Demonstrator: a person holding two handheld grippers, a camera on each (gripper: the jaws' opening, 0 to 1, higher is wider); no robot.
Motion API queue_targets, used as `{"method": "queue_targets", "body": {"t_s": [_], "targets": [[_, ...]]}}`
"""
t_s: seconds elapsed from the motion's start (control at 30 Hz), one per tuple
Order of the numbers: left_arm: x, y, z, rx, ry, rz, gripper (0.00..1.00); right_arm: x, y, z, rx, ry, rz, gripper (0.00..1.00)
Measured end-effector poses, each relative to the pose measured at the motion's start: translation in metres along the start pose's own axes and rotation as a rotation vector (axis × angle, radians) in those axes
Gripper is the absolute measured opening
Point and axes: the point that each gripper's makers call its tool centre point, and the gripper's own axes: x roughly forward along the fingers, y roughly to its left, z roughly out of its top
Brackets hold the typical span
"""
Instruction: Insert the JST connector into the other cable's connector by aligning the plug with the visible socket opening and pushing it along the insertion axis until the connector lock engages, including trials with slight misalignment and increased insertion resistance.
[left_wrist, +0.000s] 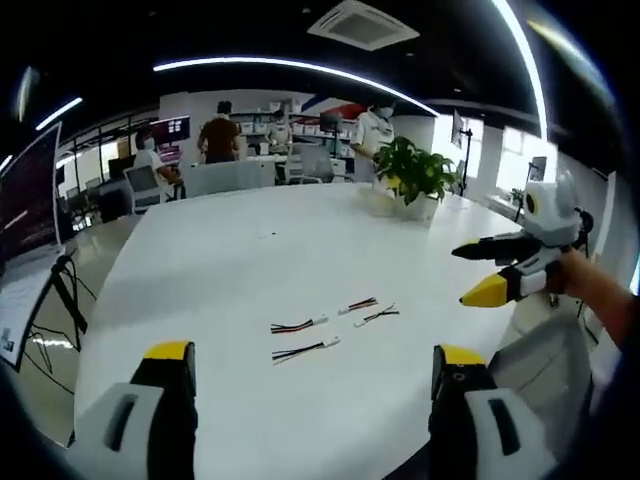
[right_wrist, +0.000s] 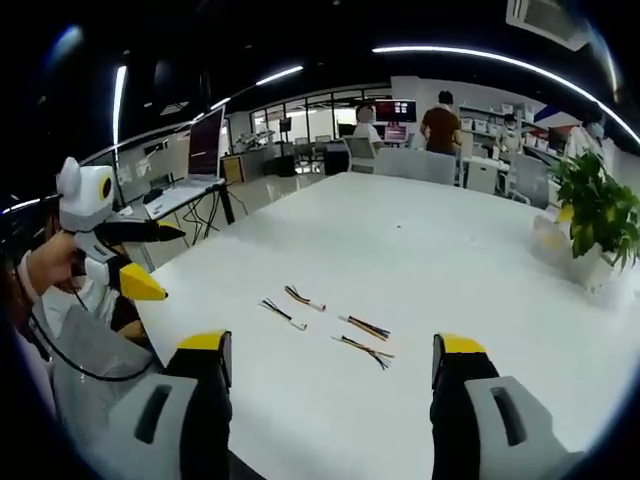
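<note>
White table (left_wrist: 250, 250), four short cable pieces lying loose on it, grouped near the front edge, none touching another.

Left gripper view: left gripper (left_wrist: 313, 375) low at the table's near edge, jaws spread wide, nothing between them. The cables sit ahead of the jaw gap, well apart from the tips. Near-left cable (left_wrist: 304, 349) and the one behind it (left_wrist: 298, 325) each lie with the long axis roughly across the view, white connector end pointing right, dark wire tails to the left. Two more to the right, (left_wrist: 357, 305) and (left_wrist: 376, 316), lie on a slight diagonal, white ends to the left, wire tails to the upper right.

Right gripper (left_wrist: 480, 270) comes in from the right, held in a hand over the table edge, clear of the cables; yellow tip and dark tip apart, nothing held.

Right gripper view: own gripper (right_wrist: 331, 365) with jaws wide, empty. The four cables lie ahead on diagonals. Connector detail too small to tell plug from socket.

Potted plant (left_wrist: 415, 180) in a white pot at the far side of the table. People stand by desks beyond.
</note>
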Motion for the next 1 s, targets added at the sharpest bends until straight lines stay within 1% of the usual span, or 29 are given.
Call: {"method": "queue_targets", "body": {"t_s": [0.27,0.37,0.5,0.57,0.7,0.83,1.0], "targets": [[0.008,0.004,0.007,0.042,0.004,0.0,0.96,0.003,-0.006,0.012,-0.006,-0.017,-0.011,0.8],[0.011,0.005,0.01,0.042,0.003,-0.004,0.96,0.005,-0.008,0.014,-0.007,-0.02,-0.012,0.8],[0.016,0.006,0.008,0.09,0.022,0.013,0.96,0.007,-0.009,0.015,-0.015,-0.013,-0.013,0.79],[0.017,0.005,0.007,0.088,0.028,0.009,0.96,0.008,-0.009,0.015,-0.022,-0.006,-0.013,0.78],[0.021,0.002,0.007,0.058,0.024,-0.013,0.96,0.011,-0.009,0.014,-0.032,0.004,-0.014,0.78],[0.025,0.004,0.006,0.062,0.029,-0.017,0.96,0.014,-0.007,0.016,-0.029,-0.005,0.008,0.7],[0.032,0.006,0.008,0.061,0.029,-0.026,0.96,0.019,-0.008,0.021,-0.044,-0.015,0.008,0.68]]}}
